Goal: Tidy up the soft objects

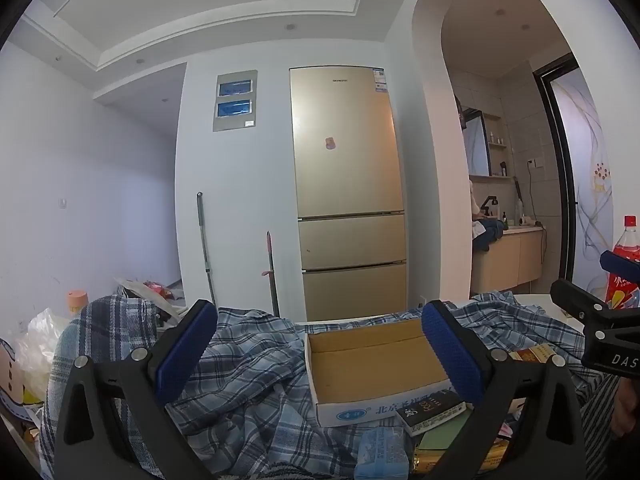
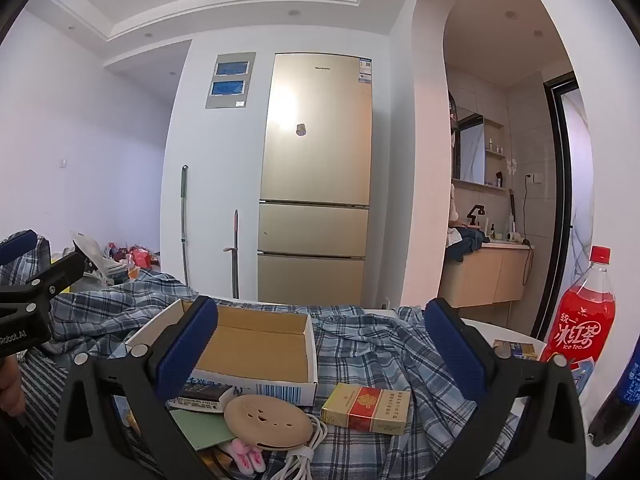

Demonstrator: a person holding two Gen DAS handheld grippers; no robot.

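From left to right: I hold my left gripper level, jaws at full spread and empty, over the crumpled blue plaid cloth; the empty cardboard box rests on that cloth; my right gripper, equally wide and empty, hovers near a cigarette pack; far right stands an iced-tea bottle.

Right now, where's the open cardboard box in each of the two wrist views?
Left wrist view: the open cardboard box lies lower centre on the plaid shirt, nearer the right-hand finger.
Right wrist view: the box lies lower left of centre, partly behind the left-hand finger.
Shared landmark: the gold fridge stands behind it in both.
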